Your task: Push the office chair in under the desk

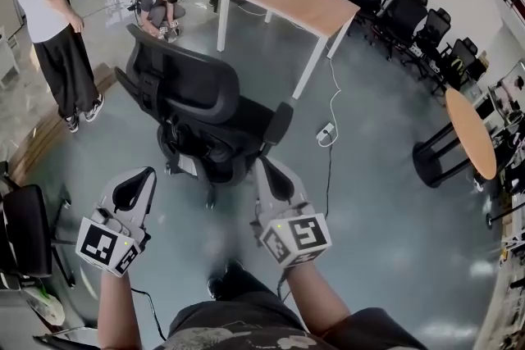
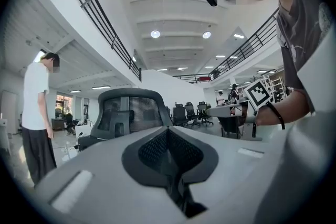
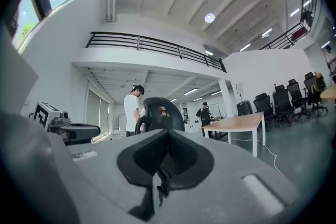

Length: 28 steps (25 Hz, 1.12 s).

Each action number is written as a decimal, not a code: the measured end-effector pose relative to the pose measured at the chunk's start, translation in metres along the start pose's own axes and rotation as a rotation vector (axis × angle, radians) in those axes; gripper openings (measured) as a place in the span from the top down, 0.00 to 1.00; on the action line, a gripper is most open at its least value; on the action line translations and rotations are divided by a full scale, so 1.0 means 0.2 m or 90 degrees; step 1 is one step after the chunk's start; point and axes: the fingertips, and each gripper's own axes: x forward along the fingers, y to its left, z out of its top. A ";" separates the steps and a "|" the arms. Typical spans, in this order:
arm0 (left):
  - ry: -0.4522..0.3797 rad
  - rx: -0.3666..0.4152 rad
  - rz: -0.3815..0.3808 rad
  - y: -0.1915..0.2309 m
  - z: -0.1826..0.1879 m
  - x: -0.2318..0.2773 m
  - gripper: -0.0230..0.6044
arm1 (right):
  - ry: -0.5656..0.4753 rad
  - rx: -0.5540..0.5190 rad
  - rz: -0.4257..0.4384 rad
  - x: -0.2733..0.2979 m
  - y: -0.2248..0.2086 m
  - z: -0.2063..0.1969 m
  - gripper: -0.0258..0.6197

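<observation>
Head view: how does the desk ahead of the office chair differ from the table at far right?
The desk has a rectangular top; the table has a round one. The desk stands on white legs at its corners, the table on a dark base. The desk lies straight beyond the office chair, the table off to the right. Both tops are wood-coloured.

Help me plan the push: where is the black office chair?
Head view centre: the black mesh-backed office chair stands short of the wooden-topped white-legged desk, lower left of it.
</observation>
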 end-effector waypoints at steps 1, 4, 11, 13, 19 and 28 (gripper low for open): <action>-0.003 -0.001 -0.001 0.03 0.00 0.02 0.93 | 0.004 0.007 -0.010 0.03 -0.02 -0.01 0.97; -0.009 -0.011 0.006 0.14 0.01 0.09 0.93 | 0.009 0.018 -0.031 0.14 -0.06 -0.02 0.97; 0.010 0.002 0.007 0.38 0.00 0.23 0.93 | 0.009 0.010 -0.022 0.37 -0.07 0.03 0.97; 0.012 0.010 0.012 0.46 0.02 0.28 0.93 | 0.005 0.002 -0.028 0.41 -0.09 0.07 0.97; 0.017 0.041 0.010 0.60 0.08 0.46 0.93 | 0.036 -0.014 -0.024 0.52 -0.17 0.07 0.97; 0.003 0.033 0.007 0.74 0.11 0.48 0.93 | 0.098 -0.047 0.003 0.62 -0.10 0.01 0.77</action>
